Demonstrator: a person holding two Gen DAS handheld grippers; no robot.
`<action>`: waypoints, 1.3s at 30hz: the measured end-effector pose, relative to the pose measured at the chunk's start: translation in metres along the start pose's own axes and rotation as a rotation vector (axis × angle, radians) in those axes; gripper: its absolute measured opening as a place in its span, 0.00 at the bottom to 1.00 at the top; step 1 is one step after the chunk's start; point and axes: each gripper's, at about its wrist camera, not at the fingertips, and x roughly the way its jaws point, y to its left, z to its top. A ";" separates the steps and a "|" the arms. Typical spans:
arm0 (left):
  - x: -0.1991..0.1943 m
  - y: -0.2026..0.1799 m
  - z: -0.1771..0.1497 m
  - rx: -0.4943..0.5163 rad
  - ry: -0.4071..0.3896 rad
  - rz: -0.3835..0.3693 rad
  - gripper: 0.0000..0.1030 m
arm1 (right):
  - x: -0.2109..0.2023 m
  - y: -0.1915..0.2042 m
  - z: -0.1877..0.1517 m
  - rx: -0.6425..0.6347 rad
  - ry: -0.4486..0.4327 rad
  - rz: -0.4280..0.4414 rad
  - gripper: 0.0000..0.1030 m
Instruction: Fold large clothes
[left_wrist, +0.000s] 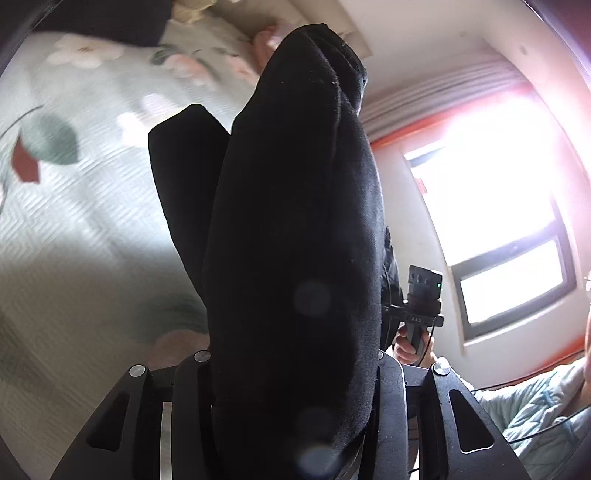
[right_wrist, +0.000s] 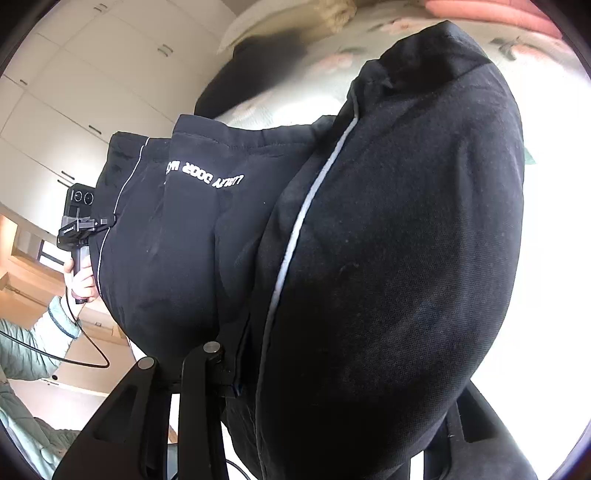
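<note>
Black trousers (right_wrist: 207, 240) are hanging bunched above the floral bedspread (left_wrist: 74, 221), stretched between both tools. Left gripper (left_wrist: 295, 387) is clamping a thick dark fold well above the bedspread; right gripper (right_wrist: 332, 369) is pinching the waistband end with white piping, also lifted clear of the bedspread.

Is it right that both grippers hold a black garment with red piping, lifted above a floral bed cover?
Not quite. The piping along the seam is white, not red; the right wrist view shows it plainly. The rest holds: the black garment is clamped in the right gripper and in the left gripper, above the floral bed cover.
</note>
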 end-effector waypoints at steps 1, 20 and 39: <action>-0.001 -0.007 -0.001 0.007 -0.002 -0.010 0.41 | -0.001 -0.004 0.005 0.005 -0.012 -0.006 0.43; -0.024 -0.068 -0.091 -0.027 0.033 -0.082 0.41 | -0.016 0.006 -0.011 0.100 -0.022 -0.068 0.43; 0.001 0.106 -0.206 -0.461 -0.045 -0.107 0.48 | 0.083 -0.095 -0.007 0.277 0.040 0.000 0.46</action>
